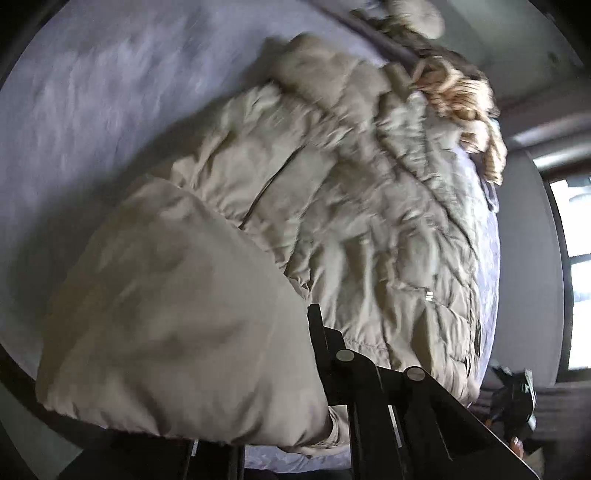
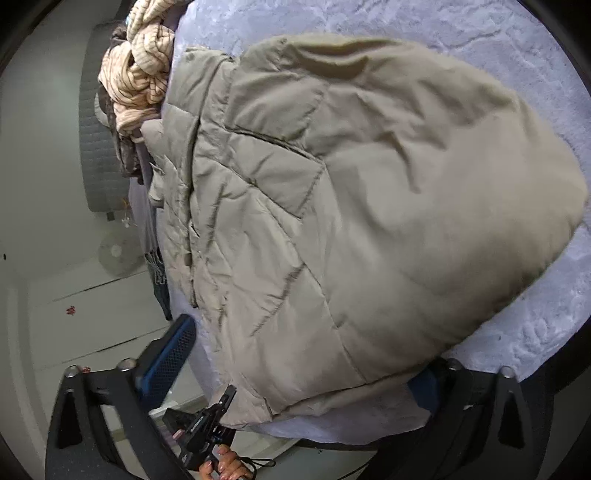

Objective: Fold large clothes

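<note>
A big puffy beige coat (image 2: 332,206) lies on a bed with a pale lilac bed cover (image 2: 461,33). The coat is spread over much of the bed and reaches the bed's near edge. One part of it is folded over on top of the rest.

In the left wrist view, the left gripper (image 1: 325,373) is at the bottom of the picture. Its jaws are closed tight, and a smooth fold of the coat (image 1: 166,314) bulges up right against them. It looks like the jaws pinch the coat's edge there, but the pinch itself is hidden by the cloth.

In the right wrist view, the right gripper (image 2: 295,391) is at the near edge of the bed. Its jaws are about half open, one on each side of the coat's lower edge. The left blue pad (image 2: 170,354) stands clear of the cloth. The other pad is hidden under the coat, so I cannot tell if it touches.

A striped cream cloth (image 2: 140,74) is bunched up at the far edge of the bed, just beside the coat. A hand (image 2: 225,465) holds the other gripper low in the right wrist view.
</note>
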Action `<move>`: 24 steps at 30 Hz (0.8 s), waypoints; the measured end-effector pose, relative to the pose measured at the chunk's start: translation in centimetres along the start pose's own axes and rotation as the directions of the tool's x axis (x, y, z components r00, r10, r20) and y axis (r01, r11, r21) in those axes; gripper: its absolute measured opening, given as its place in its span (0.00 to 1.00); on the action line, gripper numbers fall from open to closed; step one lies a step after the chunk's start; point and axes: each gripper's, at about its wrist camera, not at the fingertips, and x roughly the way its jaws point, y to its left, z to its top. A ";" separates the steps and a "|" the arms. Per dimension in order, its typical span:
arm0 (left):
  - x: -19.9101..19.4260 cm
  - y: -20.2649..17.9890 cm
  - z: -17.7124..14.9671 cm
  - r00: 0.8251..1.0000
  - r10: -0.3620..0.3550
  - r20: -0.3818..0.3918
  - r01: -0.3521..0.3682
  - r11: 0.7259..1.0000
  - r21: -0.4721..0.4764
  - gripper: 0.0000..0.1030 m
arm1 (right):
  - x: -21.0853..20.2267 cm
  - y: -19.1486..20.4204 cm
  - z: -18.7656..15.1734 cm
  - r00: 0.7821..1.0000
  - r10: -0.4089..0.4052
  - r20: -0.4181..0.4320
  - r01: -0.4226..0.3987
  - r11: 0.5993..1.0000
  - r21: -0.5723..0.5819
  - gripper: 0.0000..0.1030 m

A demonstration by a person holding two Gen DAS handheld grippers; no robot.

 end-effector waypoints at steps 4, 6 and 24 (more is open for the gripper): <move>-1.6 -1.4 0.7 1.000 0.013 0.027 -0.015 0.997 0.077 0.12 | 0.1 0.1 0.6 0.999 -0.042 -0.008 0.042 0.999 -0.001 0.13; -2.0 -2.0 1.2 0.999 0.021 0.037 -0.025 0.995 0.097 0.12 | -0.1 0.9 0.7 0.999 -0.038 -0.006 0.038 0.999 -0.032 0.09; -5.8 -11.2 13.6 0.972 0.055 0.227 -0.087 0.987 0.132 0.12 | -0.4 20.9 9.5 0.999 -0.046 0.018 0.048 0.857 -0.512 0.08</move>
